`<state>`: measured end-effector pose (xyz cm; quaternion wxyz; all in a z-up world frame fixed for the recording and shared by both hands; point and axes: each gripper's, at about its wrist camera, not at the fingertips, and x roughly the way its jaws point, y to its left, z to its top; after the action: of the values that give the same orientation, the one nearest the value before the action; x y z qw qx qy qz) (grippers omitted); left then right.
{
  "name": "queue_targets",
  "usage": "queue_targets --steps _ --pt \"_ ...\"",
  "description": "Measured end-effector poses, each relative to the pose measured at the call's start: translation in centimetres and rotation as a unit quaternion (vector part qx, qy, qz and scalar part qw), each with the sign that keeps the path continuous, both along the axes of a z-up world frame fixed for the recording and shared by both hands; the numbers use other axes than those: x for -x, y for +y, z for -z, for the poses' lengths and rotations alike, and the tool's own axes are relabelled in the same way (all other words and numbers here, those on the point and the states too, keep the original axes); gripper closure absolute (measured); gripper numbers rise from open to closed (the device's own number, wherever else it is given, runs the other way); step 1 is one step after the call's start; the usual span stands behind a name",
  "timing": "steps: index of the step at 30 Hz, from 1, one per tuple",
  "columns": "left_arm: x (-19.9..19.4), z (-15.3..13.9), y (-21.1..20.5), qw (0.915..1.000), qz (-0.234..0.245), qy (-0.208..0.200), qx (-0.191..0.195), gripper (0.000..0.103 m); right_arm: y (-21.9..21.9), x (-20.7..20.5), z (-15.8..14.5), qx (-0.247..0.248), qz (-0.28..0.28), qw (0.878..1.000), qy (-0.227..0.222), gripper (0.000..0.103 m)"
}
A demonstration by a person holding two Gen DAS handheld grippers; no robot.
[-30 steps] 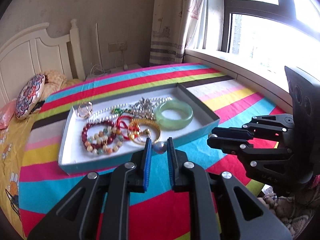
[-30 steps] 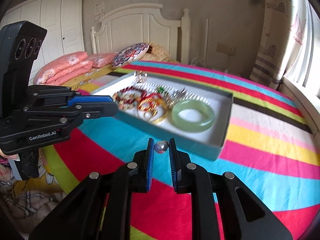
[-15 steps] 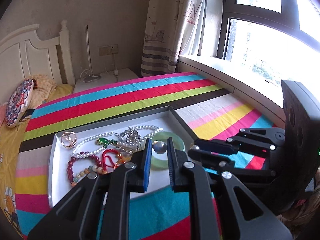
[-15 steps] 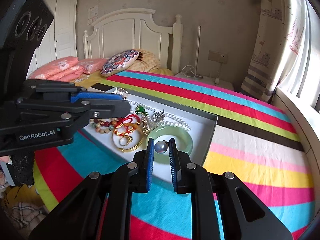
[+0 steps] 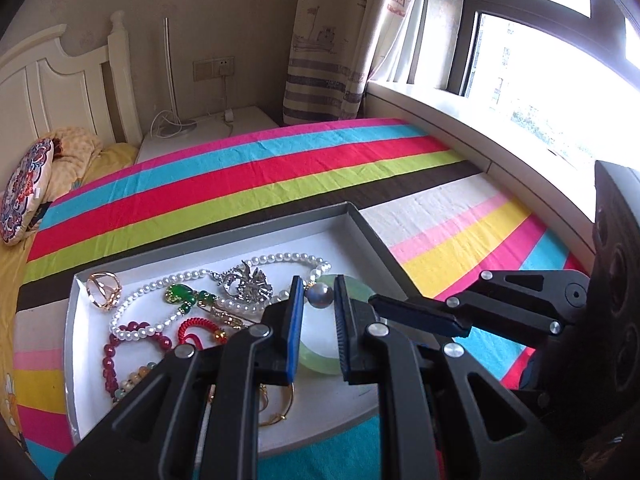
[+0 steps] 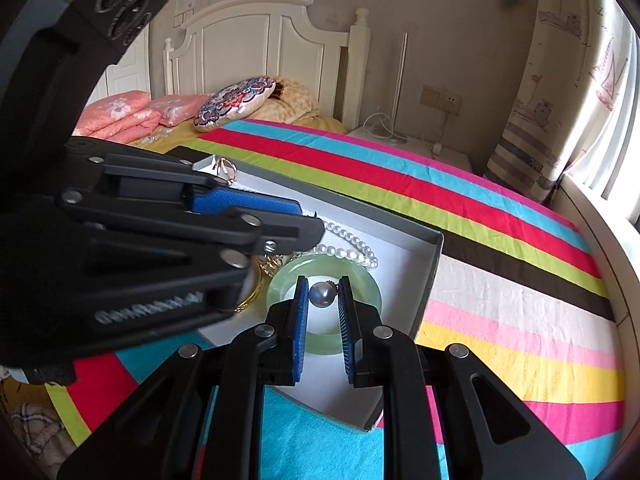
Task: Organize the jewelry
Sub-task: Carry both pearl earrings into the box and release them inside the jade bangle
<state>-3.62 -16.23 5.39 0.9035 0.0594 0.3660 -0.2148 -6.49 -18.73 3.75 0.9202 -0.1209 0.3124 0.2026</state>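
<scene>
2 grey pearl pieces are in the air, one per gripper, so sorting looks barely begun.

Left wrist view: the left gripper (image 5: 318,294) is clenched on a grey pearl (image 5: 320,294) above the tray (image 5: 370,236), where the pearl necklace (image 5: 224,270), green pendant (image 5: 182,294), jade bangle (image 5: 320,362) and red bead bracelet (image 5: 120,340) lie jumbled.

Right wrist view: the right gripper (image 6: 323,295) pinches a second pearl (image 6: 322,295) over the bangle, not yet placed.
</scene>
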Motion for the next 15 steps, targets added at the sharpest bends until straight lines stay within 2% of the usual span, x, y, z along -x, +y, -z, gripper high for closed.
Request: queue_targets --steps 15 --pt "-2.1 2.0 -0.7 0.9995 -0.007 0.028 -0.015 0.088 -0.3 -1.5 1.1 0.003 0.006 1.000 0.028 0.087"
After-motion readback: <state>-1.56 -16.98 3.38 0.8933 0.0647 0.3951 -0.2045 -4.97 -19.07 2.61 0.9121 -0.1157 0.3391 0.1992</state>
